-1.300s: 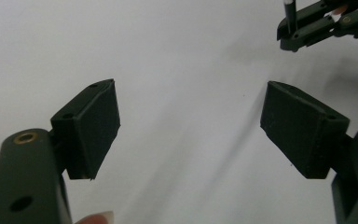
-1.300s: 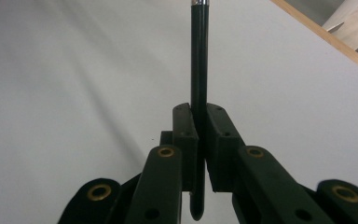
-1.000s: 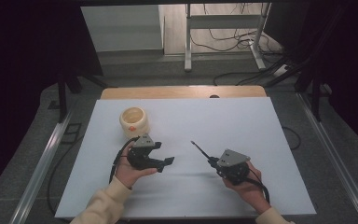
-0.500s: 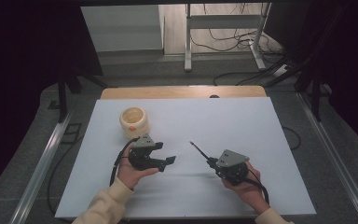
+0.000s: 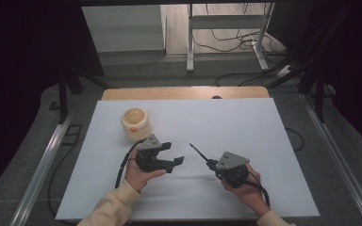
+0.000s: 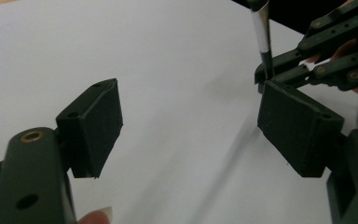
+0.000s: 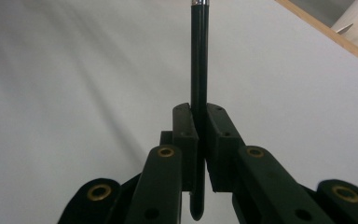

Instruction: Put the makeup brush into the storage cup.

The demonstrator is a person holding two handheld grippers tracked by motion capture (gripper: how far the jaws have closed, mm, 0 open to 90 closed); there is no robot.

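Observation:
My right gripper is shut on a thin black stick with a silver band, which points up and left over the white tabletop. In the right gripper view the stick runs straight up from between the closed pads of that gripper. My left gripper is held open just left of the stick's tip, with nothing in it. The left gripper view shows this gripper with its pads wide apart, and the stick and the right gripper at the upper right.
A cream round pot stands on the table to the back left of my left hand. A wooden edge runs along the far side. Metal rails flank the table, and cables lie on the floor beyond.
The left gripper has drifted slightly right, toward the stick's tip. The right gripper and the stick have stayed put.

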